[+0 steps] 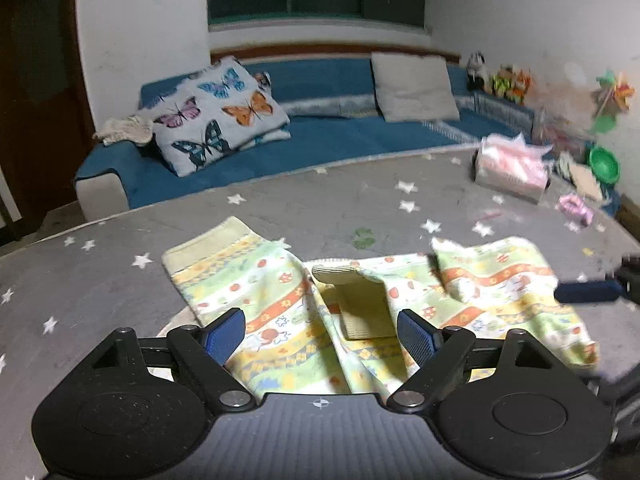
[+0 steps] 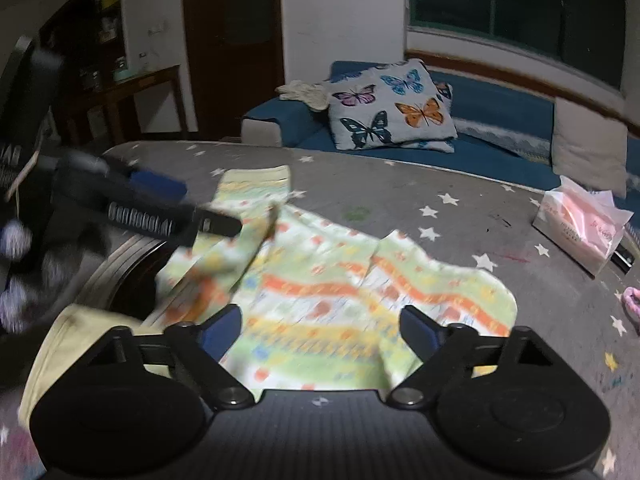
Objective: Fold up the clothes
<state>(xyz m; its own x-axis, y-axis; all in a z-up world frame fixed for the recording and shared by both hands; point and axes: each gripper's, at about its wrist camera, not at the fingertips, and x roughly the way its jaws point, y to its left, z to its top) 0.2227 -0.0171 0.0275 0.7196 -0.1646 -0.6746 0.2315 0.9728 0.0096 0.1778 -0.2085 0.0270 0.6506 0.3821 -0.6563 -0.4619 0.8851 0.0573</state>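
Note:
A small child's garment (image 1: pixel 280 312) in pale green and yellow with orange bands and cartoon prints lies crumpled on the grey star-patterned table (image 1: pixel 100 280). One part with a plain yellow cuff (image 1: pixel 208 244) reaches to the far left. My left gripper (image 1: pixel 322 334) is open just above the garment's near part, holding nothing. In the right wrist view the same garment (image 2: pixel 320 300) lies spread ahead, and my right gripper (image 2: pixel 320 330) is open over its near edge. The left gripper's fingers (image 2: pixel 160 188) show blurred at the left of that view. The right gripper's finger (image 1: pixel 588 292) shows at the right edge of the left view.
A pink tissue pack (image 1: pixel 512 172) sits at the table's far right; it also shows in the right wrist view (image 2: pixel 580 228). A small pink object (image 1: pixel 576 208) lies near it. Beyond the table stands a blue sofa (image 1: pixel 340 140) with a butterfly cushion (image 1: pixel 216 116) and toys (image 1: pixel 508 80).

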